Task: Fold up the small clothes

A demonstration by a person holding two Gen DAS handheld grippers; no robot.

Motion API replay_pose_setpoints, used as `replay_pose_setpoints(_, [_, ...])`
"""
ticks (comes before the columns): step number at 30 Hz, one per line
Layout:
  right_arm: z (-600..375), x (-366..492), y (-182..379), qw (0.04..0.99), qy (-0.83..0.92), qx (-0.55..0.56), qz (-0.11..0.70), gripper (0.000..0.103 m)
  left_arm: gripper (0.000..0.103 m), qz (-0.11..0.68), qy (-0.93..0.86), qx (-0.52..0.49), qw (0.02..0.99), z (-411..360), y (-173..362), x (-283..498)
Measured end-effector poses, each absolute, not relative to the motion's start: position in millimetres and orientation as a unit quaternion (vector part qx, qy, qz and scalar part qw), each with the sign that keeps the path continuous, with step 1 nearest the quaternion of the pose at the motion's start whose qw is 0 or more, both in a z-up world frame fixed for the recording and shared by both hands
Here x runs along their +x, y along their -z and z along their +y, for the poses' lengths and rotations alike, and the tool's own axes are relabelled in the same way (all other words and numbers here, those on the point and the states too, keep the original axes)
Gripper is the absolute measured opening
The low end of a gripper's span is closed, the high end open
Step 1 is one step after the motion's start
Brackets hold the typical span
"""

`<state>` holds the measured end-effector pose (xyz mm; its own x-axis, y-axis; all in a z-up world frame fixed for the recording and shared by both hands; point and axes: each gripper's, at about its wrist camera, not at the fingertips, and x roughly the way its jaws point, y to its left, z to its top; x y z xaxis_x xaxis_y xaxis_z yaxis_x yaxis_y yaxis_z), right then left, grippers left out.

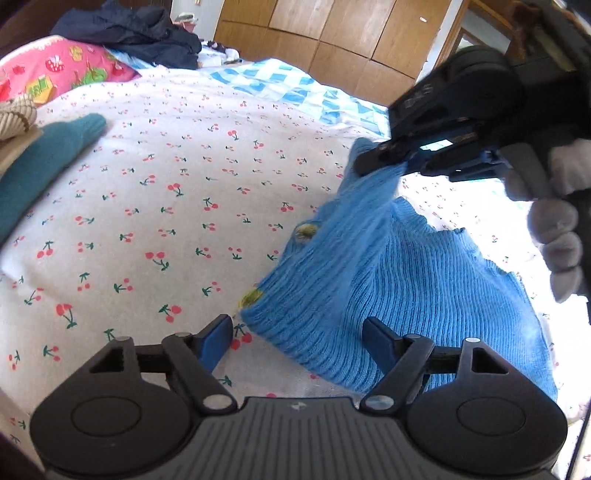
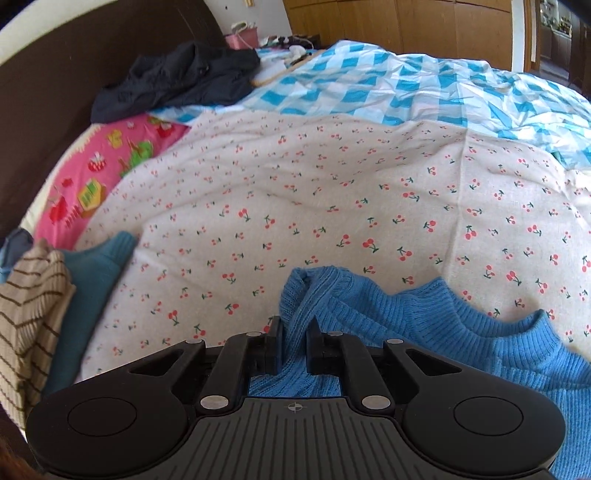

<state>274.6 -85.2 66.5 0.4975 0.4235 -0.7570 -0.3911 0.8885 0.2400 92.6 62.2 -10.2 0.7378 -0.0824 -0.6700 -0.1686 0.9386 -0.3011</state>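
Observation:
A blue knitted sweater (image 1: pixel 406 288) with yellow-green buttons lies on the cherry-print bed sheet (image 1: pixel 166 206). In the left wrist view my left gripper (image 1: pixel 297 332) stands open low over the sweater's hem, whose corner reaches in between the fingers without being pinched. My right gripper (image 1: pixel 364 162), held by a gloved hand (image 1: pixel 546 229), is shut on a sleeve of the sweater and holds it lifted off the bed. In the right wrist view the right gripper (image 2: pixel 294 343) pinches the bunched blue sleeve, and the sweater's neckline (image 2: pixel 491 328) lies to its right.
A teal sweater (image 1: pixel 44 158) and a beige striped knit (image 2: pixel 33 295) lie stacked at the left edge. A pink patterned pillow (image 2: pixel 110 162), a heap of dark clothes (image 2: pixel 177 74) and a blue checked quilt (image 2: pixel 406 85) lie farther back. Wooden wardrobes (image 1: pixel 332 33) stand behind the bed.

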Motion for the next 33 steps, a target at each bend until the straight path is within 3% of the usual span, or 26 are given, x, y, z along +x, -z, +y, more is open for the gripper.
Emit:
replay_pose_setpoints(3, [-104,270,-75,0.867,-0.241,0.039,0.434,0.01,0.065,0.346,-0.028,-0.179,0.92,65,6,99])
replay_pose_setpoints(5, [-118,266,-79,0.867,-0.244,0.053,0.431,0.01,0.045,0.34,-0.016,-0.188,0.921,63,1,98])
replay_pose_setpoints(8, [-140,260,-85,0.869,-0.245,0.072,0.423,0.01,0.023,0.344,0.01,-0.19,0.92,51,-11,98])
replay_pose_setpoints(18, [-263,238,-93,0.884,-0.201,0.154,0.392,0.01,0.021,0.318,0.163,-0.106,0.928,-65,-58,100])
replay_pose_setpoints(26, [-348,238,-38,0.866,-0.154,0.231,0.415,0.01,0.021,0.354,0.218,-0.035,0.909,-150,-37,106])
replay_pose_setpoints(33, [-376,230,-3,0.856,-0.143,0.25,0.429,0.013,0.022,0.376,0.218,0.035,0.9,-179,-19,101])
